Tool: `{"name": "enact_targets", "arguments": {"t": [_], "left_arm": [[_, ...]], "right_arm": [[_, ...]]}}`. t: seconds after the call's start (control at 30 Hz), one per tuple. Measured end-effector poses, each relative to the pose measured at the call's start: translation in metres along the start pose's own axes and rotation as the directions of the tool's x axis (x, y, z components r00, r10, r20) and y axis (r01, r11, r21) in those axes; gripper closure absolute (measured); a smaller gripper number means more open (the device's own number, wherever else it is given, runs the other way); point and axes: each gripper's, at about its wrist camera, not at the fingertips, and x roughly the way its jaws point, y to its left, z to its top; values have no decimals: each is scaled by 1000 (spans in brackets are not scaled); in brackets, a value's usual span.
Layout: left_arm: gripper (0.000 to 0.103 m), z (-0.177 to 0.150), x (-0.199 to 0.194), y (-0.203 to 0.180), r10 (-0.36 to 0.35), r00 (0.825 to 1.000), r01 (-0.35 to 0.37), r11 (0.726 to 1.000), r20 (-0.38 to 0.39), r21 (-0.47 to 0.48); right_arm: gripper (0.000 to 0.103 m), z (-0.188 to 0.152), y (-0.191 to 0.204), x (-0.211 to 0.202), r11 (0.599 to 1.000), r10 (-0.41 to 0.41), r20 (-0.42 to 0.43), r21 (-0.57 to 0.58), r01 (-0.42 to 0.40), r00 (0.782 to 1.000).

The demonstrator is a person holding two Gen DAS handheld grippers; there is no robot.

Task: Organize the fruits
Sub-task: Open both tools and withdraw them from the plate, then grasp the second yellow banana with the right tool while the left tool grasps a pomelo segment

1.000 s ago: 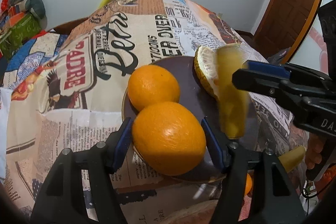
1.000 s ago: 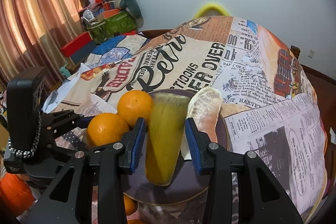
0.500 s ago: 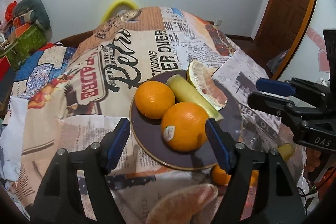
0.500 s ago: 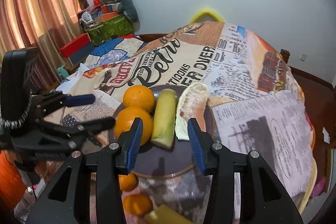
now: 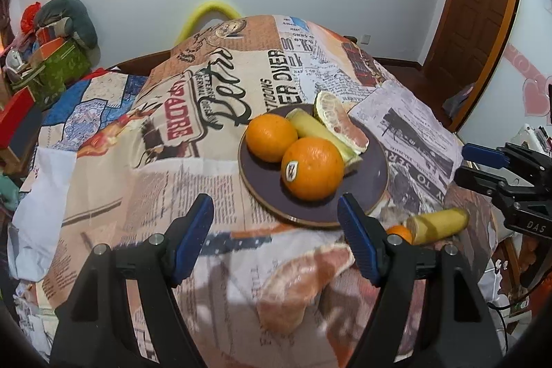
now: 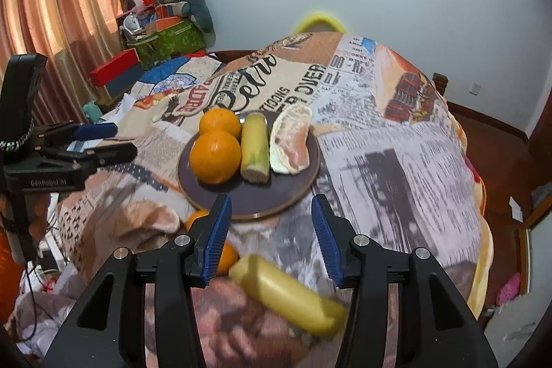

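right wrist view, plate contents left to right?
On the plate: front orange with the back orange just behind it → yellow-green stalk piece → peeled pomelo wedge.

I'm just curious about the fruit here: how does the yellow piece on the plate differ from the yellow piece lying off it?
The yellow piece on the plate lies between an orange and a pomelo wedge, touching both; the yellow piece off the plate lies on the printed cloth, nearer the camera. The plated one looks sharp and greenish; the loose one is blurred and plain yellow. Both are stubby cylinders.
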Motion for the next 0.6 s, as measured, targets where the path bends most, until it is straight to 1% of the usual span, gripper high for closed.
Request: {"name": "enact_targets", "arguments": {"t": [0.03,0.1,0.3,0.43,0.6], "left_arm": [[29,-3,-2,0,2,1000,-2,1000,-4,-1],[27,-9,-4,2,4,1000,-4,1000,-15,-5],[25,-31,-3,4,12,998,-12,1000,-57,-7],[25,-44,5,4,13,995,-13,1000,-97,-2],[25,-62,21,2,7,988,-6,1000,-157,10]], "right_arm": [[51,-3,0,-2,1000,0,-2,1,0,1000],[50,-10,1,-5,1000,-7,-3,-1,7,1000],[48,-30,5,-6,1000,-28,-30,-13,27,999],[40,-44,8,-1,998,-55,-58,-36,53,997],[40,-54,7,8,998,-56,-96,-35,53,994]]}}
